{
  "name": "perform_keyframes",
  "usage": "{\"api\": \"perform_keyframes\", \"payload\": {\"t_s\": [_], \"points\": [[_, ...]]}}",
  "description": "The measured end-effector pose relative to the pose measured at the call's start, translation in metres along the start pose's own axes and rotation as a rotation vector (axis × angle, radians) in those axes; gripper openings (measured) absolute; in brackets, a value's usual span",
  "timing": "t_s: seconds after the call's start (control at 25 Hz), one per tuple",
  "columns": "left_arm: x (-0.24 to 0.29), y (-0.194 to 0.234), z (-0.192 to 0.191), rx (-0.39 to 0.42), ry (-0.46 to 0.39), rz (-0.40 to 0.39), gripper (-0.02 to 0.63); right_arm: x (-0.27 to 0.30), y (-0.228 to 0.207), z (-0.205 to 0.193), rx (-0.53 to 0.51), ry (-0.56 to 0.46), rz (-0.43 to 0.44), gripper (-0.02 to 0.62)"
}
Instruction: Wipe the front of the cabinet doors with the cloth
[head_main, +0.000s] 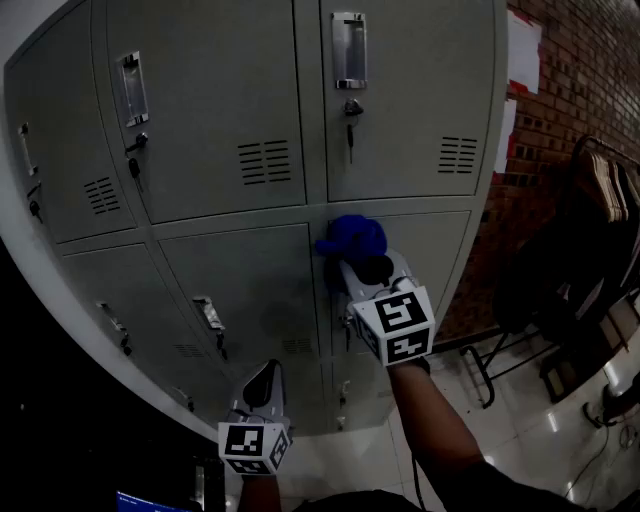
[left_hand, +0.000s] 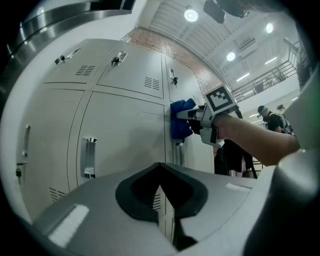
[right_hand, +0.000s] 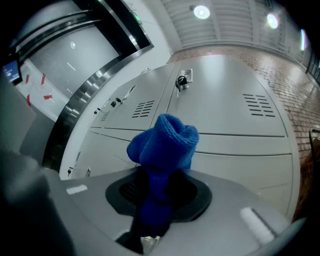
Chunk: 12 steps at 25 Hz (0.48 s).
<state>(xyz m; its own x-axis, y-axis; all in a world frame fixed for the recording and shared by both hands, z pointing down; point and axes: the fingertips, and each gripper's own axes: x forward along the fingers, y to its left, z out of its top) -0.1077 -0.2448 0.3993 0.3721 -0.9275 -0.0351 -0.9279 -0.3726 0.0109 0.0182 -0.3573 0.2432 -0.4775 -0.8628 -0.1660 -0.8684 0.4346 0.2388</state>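
Head view: my right gripper (head_main: 366, 264) is clenched on the blue cloth (head_main: 352, 238). The bunched end sticks out past its tips and looks pressed to the lower cabinet door (head_main: 435, 262), close to the seam at that door's upper left. My left gripper (head_main: 267, 374) hangs lower and to the left of the right one, facing the bottom doors.

Left gripper view: its jaws are closed together with nothing between them. Up and to the right of its tips I see the cloth wad against the door edge, with a door handle (left_hand: 179, 152) just under it.

Right gripper view: the cloth fills the gap between the jaws and mushrooms out beyond them. Grey door panel is just past it.

By my reckoning the wipe on this door has barely begun. To do it well I'd hold the clamp firm so the wad can't drag out and press square to the panel. I'd sweep in overlapping passes away from the seam, easing round that handle rather than snagging on it.
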Motion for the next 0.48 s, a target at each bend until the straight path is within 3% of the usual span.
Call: {"api": "perform_keyframes", "payload": {"t_s": [0.48], "points": [[0.002,-0.010,-0.007,-0.009,0.019,-0.013,0.014,-0.040,-0.093,-0.016,0.034,0.046,-0.162,0.100]]}}
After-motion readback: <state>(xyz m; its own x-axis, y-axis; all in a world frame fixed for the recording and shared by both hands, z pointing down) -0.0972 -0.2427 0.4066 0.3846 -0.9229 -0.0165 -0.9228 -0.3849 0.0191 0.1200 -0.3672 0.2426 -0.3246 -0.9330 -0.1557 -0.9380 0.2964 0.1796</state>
